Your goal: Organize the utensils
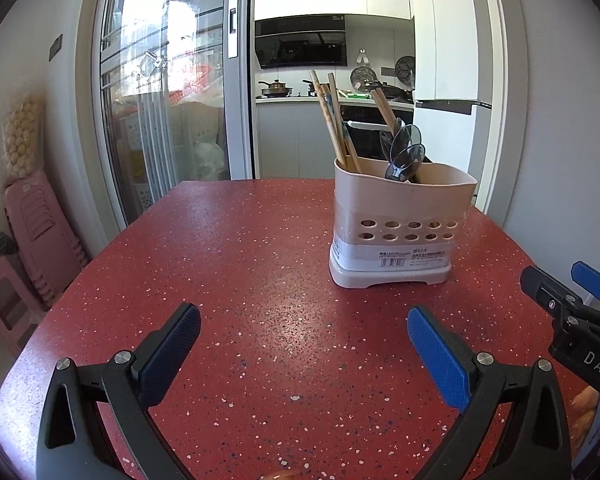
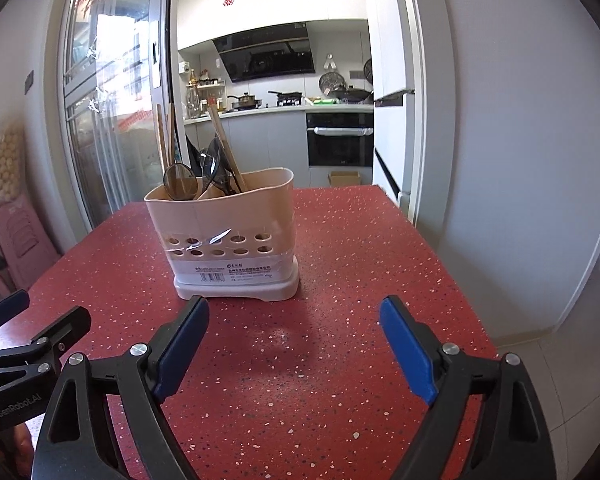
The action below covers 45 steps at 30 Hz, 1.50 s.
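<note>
1. While my left gripper (image 1: 304,344) and right gripper (image 2: 294,346) hover with jaws spread and empty, the utensil caddy (image 1: 400,224) stands upright mid-table.
2. Chopsticks (image 1: 332,120) and dark spoons (image 1: 404,152) lean inside it.
3. Bare red speckled tabletop (image 1: 240,280) lies between grippers and caddy; its right edge (image 2: 460,280) meets floor.
</note>
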Each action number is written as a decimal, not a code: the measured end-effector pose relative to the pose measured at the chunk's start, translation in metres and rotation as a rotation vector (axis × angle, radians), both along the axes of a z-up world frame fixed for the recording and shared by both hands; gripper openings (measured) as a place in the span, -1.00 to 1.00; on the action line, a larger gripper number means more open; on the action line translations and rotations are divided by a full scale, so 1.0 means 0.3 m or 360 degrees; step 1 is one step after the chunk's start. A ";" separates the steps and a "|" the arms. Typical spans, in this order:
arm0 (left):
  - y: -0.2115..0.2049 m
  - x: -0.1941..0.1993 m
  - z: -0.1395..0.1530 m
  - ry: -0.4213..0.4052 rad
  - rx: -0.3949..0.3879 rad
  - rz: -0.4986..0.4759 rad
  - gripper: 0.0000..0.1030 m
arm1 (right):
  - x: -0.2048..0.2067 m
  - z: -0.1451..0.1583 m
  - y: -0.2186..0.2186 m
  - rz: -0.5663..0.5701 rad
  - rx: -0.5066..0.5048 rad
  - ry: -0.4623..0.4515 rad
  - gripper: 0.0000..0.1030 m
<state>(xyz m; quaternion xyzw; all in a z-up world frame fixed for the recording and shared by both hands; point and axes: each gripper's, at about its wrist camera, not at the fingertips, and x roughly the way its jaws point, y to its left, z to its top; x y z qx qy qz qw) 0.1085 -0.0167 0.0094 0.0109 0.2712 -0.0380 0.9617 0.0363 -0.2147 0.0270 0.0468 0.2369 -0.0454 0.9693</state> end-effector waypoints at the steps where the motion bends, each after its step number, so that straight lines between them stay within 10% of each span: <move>1: 0.002 -0.002 0.000 0.0004 -0.0003 0.0006 1.00 | -0.004 0.001 0.004 -0.0001 -0.0013 -0.0012 0.73; 45: 0.021 0.008 0.064 -0.0040 -0.0035 0.0027 1.00 | 0.004 0.073 0.017 -0.0008 -0.0047 -0.0106 0.74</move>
